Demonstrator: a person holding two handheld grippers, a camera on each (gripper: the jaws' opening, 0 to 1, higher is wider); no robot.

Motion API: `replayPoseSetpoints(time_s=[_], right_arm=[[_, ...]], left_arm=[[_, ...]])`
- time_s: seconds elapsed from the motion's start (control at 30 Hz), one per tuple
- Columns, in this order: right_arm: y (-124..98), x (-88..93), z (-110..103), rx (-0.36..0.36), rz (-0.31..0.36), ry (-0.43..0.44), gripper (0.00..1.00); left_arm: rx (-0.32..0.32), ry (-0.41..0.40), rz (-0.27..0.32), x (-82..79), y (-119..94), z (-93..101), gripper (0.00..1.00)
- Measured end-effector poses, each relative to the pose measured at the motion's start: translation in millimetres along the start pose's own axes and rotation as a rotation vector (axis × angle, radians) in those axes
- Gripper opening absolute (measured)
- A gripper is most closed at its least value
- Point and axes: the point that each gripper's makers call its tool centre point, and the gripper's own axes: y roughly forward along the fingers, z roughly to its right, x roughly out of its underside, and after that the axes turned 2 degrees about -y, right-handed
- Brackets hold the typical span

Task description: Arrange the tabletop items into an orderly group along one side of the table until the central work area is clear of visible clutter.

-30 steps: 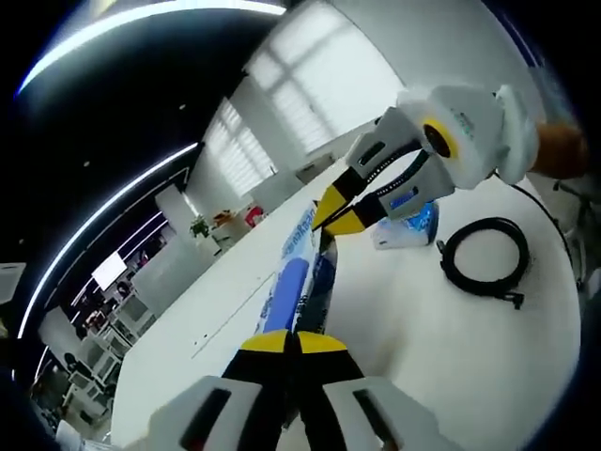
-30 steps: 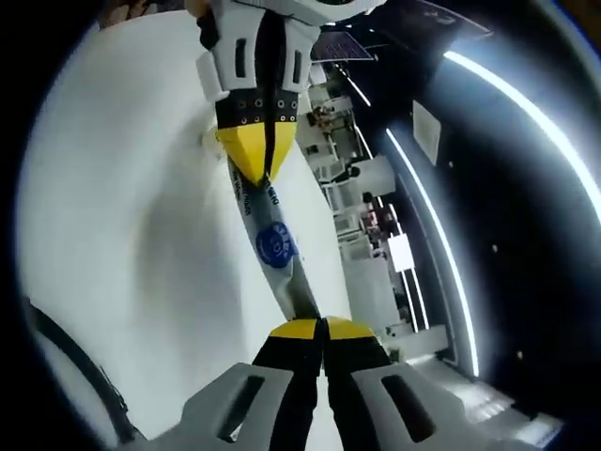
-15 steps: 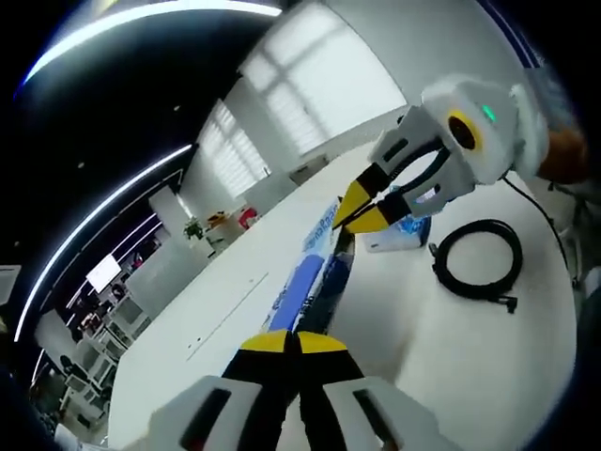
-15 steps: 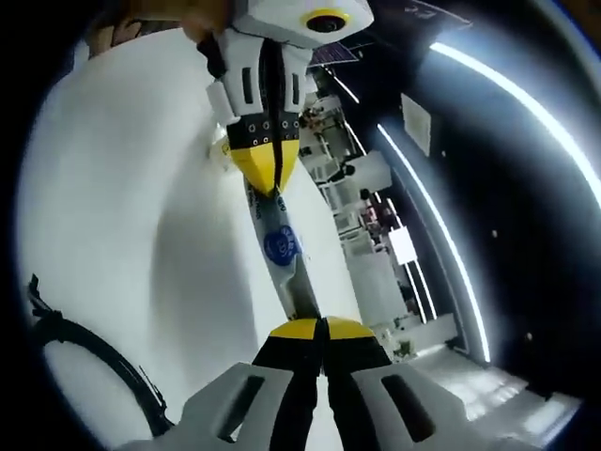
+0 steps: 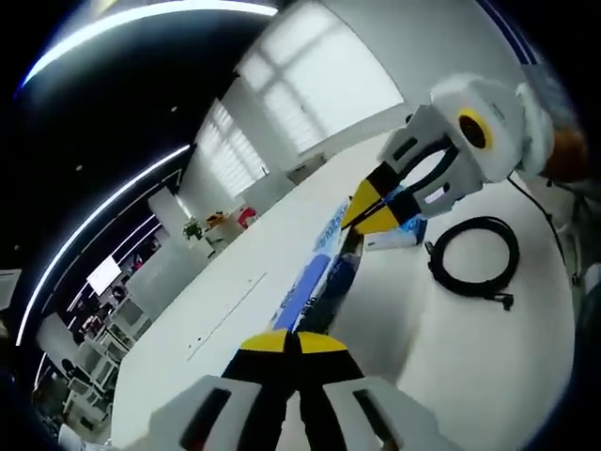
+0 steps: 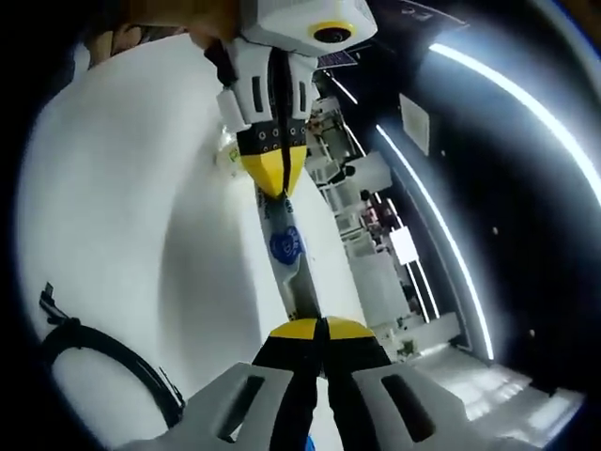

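A long, flat blue-and-white packet (image 5: 315, 282) hangs stretched between my two grippers above the white table (image 5: 441, 357). My left gripper (image 5: 296, 339) is shut on its near end in the left gripper view. Across from it, my right gripper (image 5: 372, 214) is shut on the far end. In the right gripper view the same packet (image 6: 285, 246) runs from my right gripper (image 6: 322, 326) up to my left gripper (image 6: 275, 186), both pinching it. A coiled black cable (image 5: 474, 258) lies on the table beside a small blue-and-white pack (image 5: 402, 235).
The black cable (image 6: 108, 362) also lies at the lower left of the white table (image 6: 113, 216) in the right gripper view. The table's long edge (image 5: 225, 310) runs past the packet, with shelves, plants and windows beyond. A person's hand (image 5: 566, 155) holds the right gripper.
Both views have shifted a little while the packet stays stretched between the shut grippers. More of the cable coil has come into the right gripper view at lower left.
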Motion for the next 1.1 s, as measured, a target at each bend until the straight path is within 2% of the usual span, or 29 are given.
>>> replayPoseSetpoints(time_s=[1.1], right_arm=[[5, 12.0, -44, -0.071, -0.003, 0.043, 0.0]], left_arm=[[0.035, -0.013, -0.062, 34.7, 6, 32.9, 0.0]])
